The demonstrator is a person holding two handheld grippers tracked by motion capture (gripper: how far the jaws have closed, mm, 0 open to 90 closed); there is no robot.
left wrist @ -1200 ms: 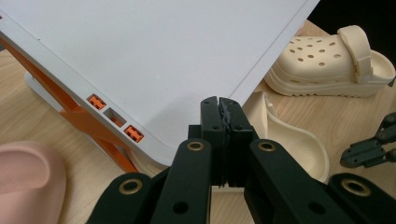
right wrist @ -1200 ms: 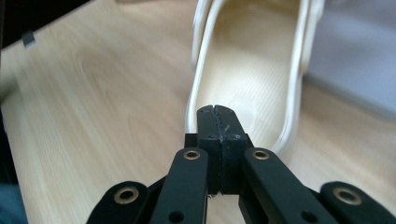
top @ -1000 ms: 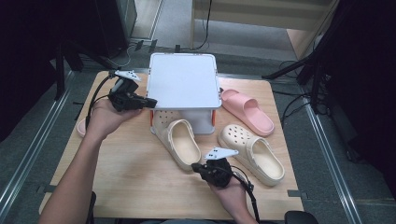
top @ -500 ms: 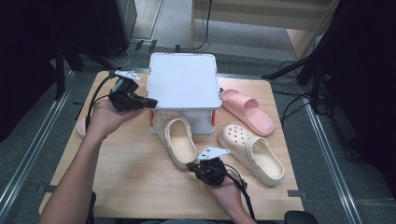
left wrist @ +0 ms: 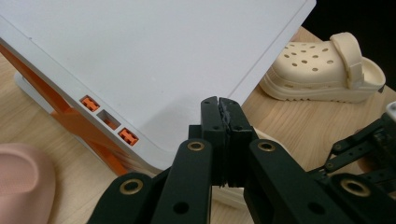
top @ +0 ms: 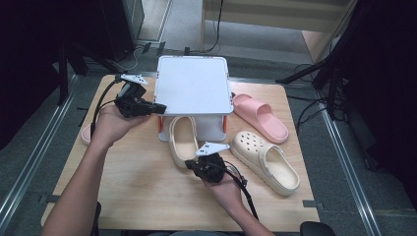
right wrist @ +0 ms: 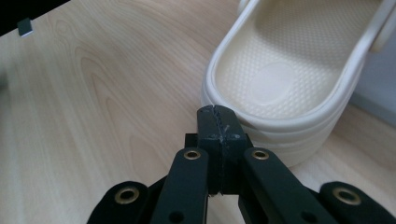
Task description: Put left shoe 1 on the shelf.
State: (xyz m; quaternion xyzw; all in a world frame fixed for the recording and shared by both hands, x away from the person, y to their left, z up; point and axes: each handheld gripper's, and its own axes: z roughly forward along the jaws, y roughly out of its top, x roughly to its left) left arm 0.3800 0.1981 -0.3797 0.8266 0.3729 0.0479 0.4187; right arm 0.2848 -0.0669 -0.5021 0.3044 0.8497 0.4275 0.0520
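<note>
Two cream clogs lie on the counter [top: 133, 182]. One cream clog [top: 183, 142] lies with its toe end tucked under the white rack [top: 194, 91] and its open heel end pointing toward the person; its textured footbed faces up, as the right gripper view shows. The right gripper [top: 192, 166] sits just at that heel end, its jaws pressed together with nothing between them. In the right gripper view the closed tips stand right against the clog's ribbed heel wall; whether they touch it cannot be told.

The second cream clog [top: 265, 160] lies to the right of the first, apart from it, angled with its heel toward the near right corner of the counter, holes in its upper visible. Beyond it, a pink slide sandal [top: 260, 117] lies beside the rack's right side. Another pink sandal [top: 87, 133] shows partly at the counter's left edge, behind the person's left hand.

The rack is a flat white shelf on white and orange supports, standing at the far middle of the counter. The left gripper [top: 160, 108] is held level at the rack's left front corner, its jaws also closed on nothing. In the left gripper view the tips lie over the shelf's edge; contact cannot be confirmed. Cables trail from both grippers back toward the person.
</note>
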